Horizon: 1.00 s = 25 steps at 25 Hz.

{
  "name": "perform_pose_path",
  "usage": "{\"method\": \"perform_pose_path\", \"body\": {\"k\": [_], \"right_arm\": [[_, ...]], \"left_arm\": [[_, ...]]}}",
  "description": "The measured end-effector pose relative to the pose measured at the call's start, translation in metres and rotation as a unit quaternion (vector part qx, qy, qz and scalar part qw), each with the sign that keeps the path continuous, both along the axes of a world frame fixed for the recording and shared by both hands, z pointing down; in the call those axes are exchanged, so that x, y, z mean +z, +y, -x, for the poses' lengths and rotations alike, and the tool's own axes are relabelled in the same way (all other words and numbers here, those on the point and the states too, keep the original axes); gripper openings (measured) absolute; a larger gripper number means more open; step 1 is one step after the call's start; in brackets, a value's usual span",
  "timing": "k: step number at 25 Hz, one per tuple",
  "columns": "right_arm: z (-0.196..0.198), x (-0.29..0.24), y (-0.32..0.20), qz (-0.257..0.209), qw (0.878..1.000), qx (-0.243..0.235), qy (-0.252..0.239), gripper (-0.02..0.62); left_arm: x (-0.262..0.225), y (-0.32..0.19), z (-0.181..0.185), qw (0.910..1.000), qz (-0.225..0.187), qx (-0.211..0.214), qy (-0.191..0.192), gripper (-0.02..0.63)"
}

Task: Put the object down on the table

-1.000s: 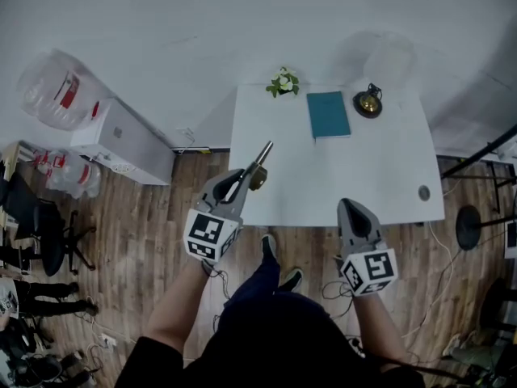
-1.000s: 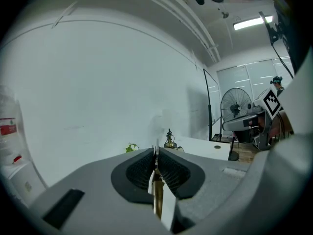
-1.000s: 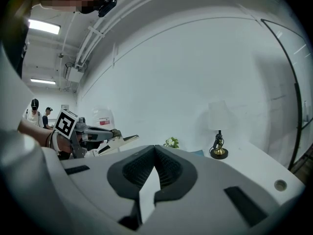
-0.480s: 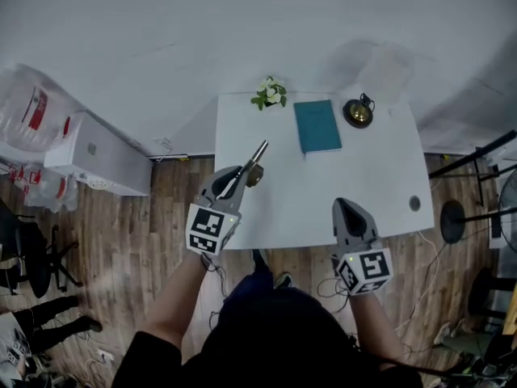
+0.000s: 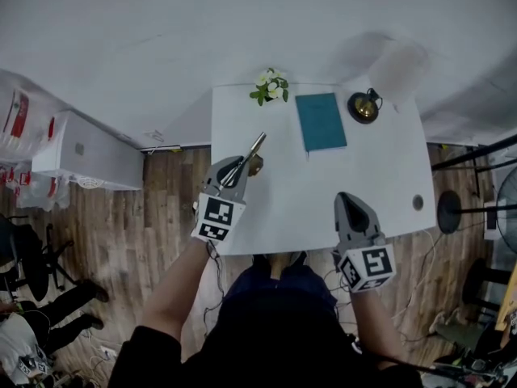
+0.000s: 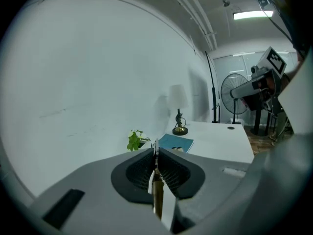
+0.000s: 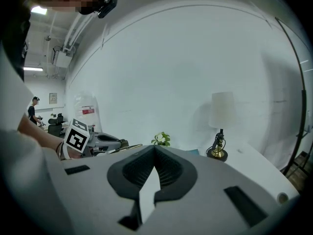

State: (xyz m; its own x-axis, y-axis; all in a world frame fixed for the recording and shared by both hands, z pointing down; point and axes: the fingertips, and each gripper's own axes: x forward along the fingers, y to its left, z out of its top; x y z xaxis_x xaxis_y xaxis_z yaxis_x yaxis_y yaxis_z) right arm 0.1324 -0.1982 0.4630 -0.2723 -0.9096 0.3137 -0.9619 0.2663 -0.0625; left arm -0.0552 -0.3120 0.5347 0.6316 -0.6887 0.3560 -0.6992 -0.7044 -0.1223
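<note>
The slim metal object (image 5: pixel 254 148) is already in your left tongs (image 5: pixel 236 170), so the coming move depends on how it sits over the desk (image 5: pixel 323 192). From the head view it hangs above the left part of the desk, just inside the left edge. Its long axis runs from near-left to far-right, and the free end points towards the small plant (image 5: pixel 269 86) and the teal book (image 5: pixel 321 121) at the far side. The bare white surface lies below it and to its right, so I judge that you only need to lower it there, and perhaps level it. How high it is above the desk cannot be told from above. The left gripper view looks out over the desk towards the wall, which suggests the object is clear of the surface.

In that view your left tongs (image 6: pixel 155 153) are pressed together on the object (image 6: pixel 157 192). The thin metal part stands edge-on between the pads, and a brass-coloured part sits lower in the grip.

Your right tongs (image 5: pixel 349 203) hover by the near right part of the desk, well apart from the object. In their own view the right tongs (image 7: pixel 155 153) are pressed together with nothing between them, so the set-down belongs to your left hand alone. The brass lamp (image 5: pixel 363 107) at the far right is well out of the way.
</note>
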Motion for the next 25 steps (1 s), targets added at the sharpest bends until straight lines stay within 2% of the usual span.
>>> {"method": "perform_pose_path", "body": {"k": [8,15,25], "right_arm": [[-0.017,0.030,-0.031,0.027,0.999,-0.029,-0.020,0.006],[-0.038,0.051,-0.050,0.053,0.998,-0.037,-0.024,0.006],[-0.048,0.076,-0.051,0.083,0.996,-0.039,-0.016,0.006]], "left_arm": [[0.045,-0.025,-0.021,0.9966,-0.011,-0.002,-0.082,0.028],[0.093,-0.038,-0.048,0.9863,-0.035,0.021,-0.160,0.028],[0.139,-0.038,-0.053,0.9796,-0.042,0.022,-0.195,0.029]]}}
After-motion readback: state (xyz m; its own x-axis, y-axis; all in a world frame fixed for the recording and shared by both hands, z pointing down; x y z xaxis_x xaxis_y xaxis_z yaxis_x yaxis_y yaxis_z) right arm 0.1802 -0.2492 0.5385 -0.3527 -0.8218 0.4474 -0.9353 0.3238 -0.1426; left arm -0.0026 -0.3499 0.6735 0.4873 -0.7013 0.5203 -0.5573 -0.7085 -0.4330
